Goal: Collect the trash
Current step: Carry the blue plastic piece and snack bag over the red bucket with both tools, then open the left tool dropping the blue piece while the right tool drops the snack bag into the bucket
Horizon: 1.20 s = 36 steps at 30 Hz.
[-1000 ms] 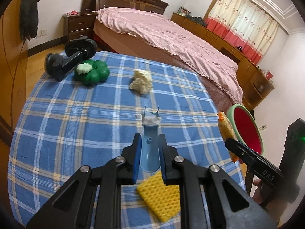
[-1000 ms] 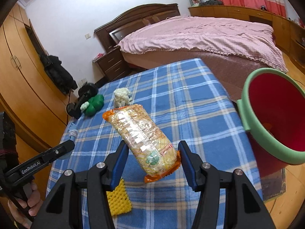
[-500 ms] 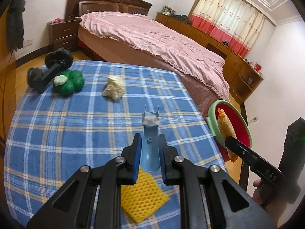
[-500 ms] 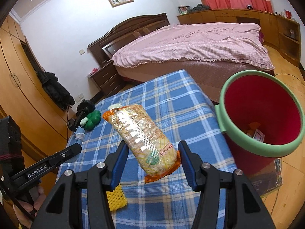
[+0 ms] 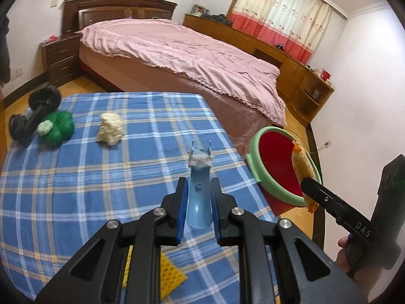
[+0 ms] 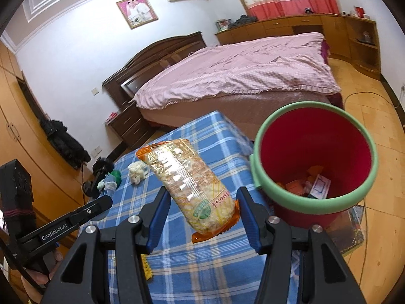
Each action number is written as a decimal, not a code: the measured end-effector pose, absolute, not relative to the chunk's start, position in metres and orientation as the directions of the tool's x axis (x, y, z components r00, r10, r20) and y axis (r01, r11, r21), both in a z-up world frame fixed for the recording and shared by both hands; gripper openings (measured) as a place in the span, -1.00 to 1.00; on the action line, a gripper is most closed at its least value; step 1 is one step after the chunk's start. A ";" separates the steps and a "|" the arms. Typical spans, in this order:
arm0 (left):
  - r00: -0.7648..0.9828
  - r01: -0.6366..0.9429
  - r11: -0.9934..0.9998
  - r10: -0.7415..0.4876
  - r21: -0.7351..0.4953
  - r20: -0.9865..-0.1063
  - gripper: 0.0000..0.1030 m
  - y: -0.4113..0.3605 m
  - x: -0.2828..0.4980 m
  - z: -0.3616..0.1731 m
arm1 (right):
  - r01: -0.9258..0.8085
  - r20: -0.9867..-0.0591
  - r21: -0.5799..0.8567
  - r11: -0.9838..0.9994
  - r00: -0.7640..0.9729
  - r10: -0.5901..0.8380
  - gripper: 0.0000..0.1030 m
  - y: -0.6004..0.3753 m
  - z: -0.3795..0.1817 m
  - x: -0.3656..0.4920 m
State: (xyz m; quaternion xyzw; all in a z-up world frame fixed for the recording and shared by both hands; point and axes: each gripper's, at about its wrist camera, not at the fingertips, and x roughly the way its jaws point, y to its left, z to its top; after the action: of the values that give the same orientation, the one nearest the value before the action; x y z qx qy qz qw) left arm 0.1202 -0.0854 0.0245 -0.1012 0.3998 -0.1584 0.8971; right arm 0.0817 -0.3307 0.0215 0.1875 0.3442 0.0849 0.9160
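The right gripper (image 6: 201, 211) is pinching a crinkly orange-and-clear snack packet (image 6: 192, 185). The green-rimmed red plastic bin (image 6: 314, 206) is sitting just right of it, nearer this hand. The left gripper (image 5: 198, 207) is clamping a pale blue plastic stand (image 5: 199, 195).

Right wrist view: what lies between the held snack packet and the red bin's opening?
Nothing: only a corner of the blue plaid tablecloth separates the snack packet from the red bin, seen in the right wrist view.

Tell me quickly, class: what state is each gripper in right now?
Left gripper: shut on the blue plastic piece.
Right gripper: shut on the snack packet, near the red bin.
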 end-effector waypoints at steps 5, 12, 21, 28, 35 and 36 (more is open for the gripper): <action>0.610 0.246 0.921 -0.388 -0.300 -0.691 -0.67 -0.110 0.129 0.024 | 0.017 -0.592 0.410 0.912 0.766 0.251 0.10 -0.352 0.023 0.080; 0.572 0.310 0.904 -0.425 -0.295 -0.701 -0.67 -0.150 0.144 0.022 | 0.093 -0.594 0.422 0.902 0.780 0.198 0.10 -0.388 0.018 0.078; 0.525 0.392 0.873 -0.470 -0.289 -0.709 -0.67 -0.205 0.162 0.011 | 0.189 -0.614 0.423 0.886 0.779 0.127 0.10 -0.431 0.004 0.077; 0.481 0.447 0.845 -0.503 -0.293 -0.718 -0.67 -0.247 0.174 -0.004 | 0.259 -0.636 0.411 0.874 0.769 0.071 0.10 -0.459 -0.010 0.081; 0.451 0.480 0.827 -0.520 -0.294 -0.726 -0.67 -0.278 0.188 -0.020 | 0.306 -0.660 0.403 0.862 0.750 0.042 0.10 -0.479 -0.024 0.089; 0.447 0.482 0.826 -0.520 -0.293 -0.728 -0.67 -0.283 0.190 -0.023 | 0.312 -0.664 0.403 0.860 0.747 0.041 0.10 -0.481 -0.027 0.090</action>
State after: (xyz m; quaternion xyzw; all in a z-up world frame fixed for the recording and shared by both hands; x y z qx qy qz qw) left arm 0.1899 -0.2828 -0.0227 -0.0216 0.4357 -0.2944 0.8503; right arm 0.0902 -0.4814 -0.0265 0.2534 0.3477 -0.0753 0.8996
